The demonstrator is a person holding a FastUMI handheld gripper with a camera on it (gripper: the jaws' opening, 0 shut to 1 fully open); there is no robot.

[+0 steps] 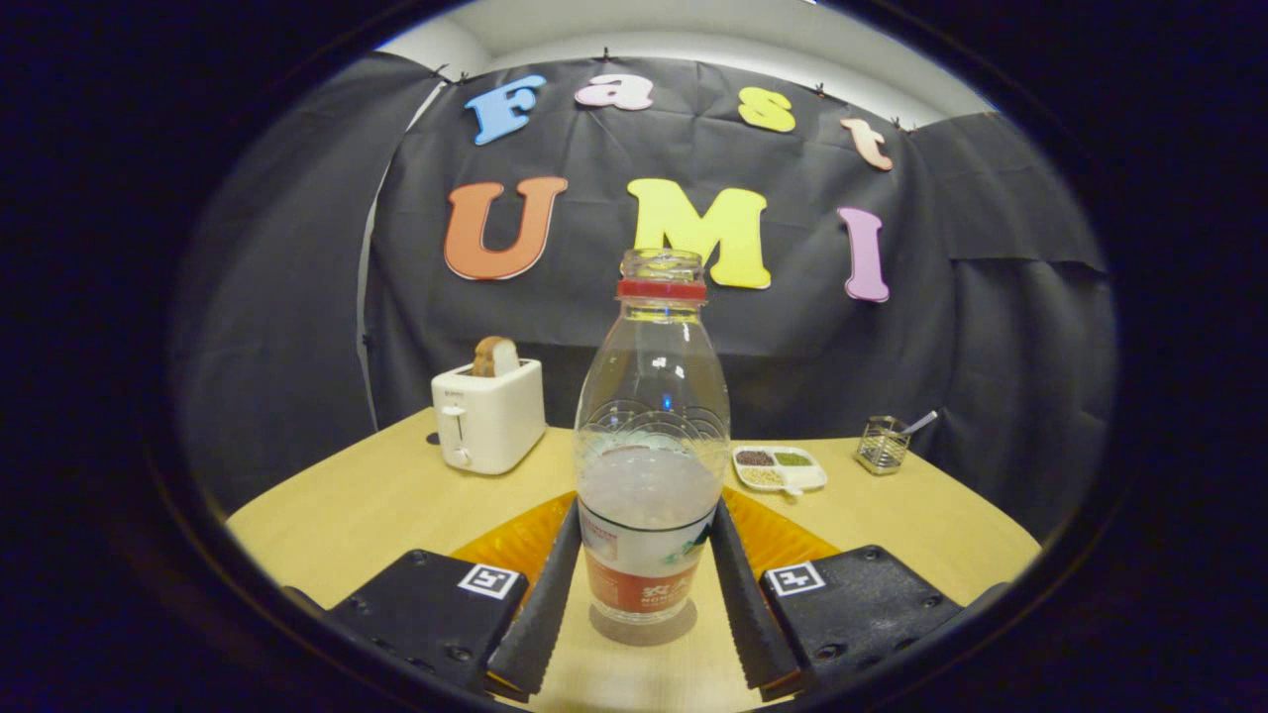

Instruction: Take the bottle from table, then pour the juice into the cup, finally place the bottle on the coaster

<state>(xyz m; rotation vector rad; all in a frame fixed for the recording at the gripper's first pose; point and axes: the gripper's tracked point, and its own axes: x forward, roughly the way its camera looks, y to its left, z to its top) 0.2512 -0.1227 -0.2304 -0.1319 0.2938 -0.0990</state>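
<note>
The bottle (651,465) stands upright on the table (376,505), right between your two fingers (540,604). It is clear plastic with a red ring at the neck and no cap on its mouth. A cloudy liquid fills it to roughly the lower half, and a label wraps the base. You can see a shadow under its foot on the wood, so it looks set down, not lifted.

Your gripper (646,594) has closed in narrow around the bottle's lower part. Each finger runs alongside the label and appears to touch it, one on each side. Whether both are pressing hard enough to hold it, you cannot tell from here.

An orange coaster (783,540) lies flat on the table just behind the bottle, showing on both sides of it past your fingers. The bottle seems to stand just in front of it or at its near edge; the exact overlap is hidden.

Further back on your left sits a white toaster (487,416) with a slice of bread (495,356) sticking up from its slot. Behind the bottle to your right is a small white tray (780,467) with divided sections of grains, and beyond that a wire holder (882,446) with a utensil in it, near the table's far edge.
</note>
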